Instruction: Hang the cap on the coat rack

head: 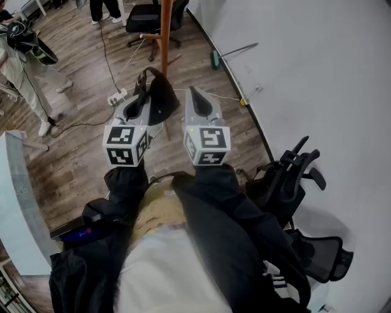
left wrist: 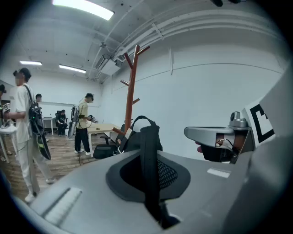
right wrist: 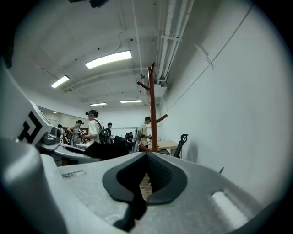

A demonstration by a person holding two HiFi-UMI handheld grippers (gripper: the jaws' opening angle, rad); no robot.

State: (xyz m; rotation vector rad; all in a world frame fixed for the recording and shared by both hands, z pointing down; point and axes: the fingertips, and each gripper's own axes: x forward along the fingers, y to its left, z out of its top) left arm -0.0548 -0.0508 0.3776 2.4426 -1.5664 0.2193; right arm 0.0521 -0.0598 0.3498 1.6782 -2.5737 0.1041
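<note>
My left gripper [head: 143, 92] is shut on the black cap [head: 160, 98], which hangs beside its tip. In the left gripper view the cap's strap [left wrist: 149, 151] runs upright between the closed jaws, with the cap's body behind it. The red-brown coat rack [head: 164, 36] stands on the wood floor ahead, its pegs [left wrist: 135, 50] high up near the white wall. The cap is short of the rack and apart from it. My right gripper [head: 194, 93] is level with the left, shut with nothing in it [right wrist: 146, 157]. Past it the rack pole [right wrist: 152, 109] rises.
A black office chair [head: 153, 18] sits behind the rack's base. Another black chair [head: 287, 177] stands close at my right by the white wall [head: 317, 73]. A power strip [head: 117, 96] and cables lie on the floor. People stand at the left [head: 24, 55]. A white table edge [head: 15, 202] is near left.
</note>
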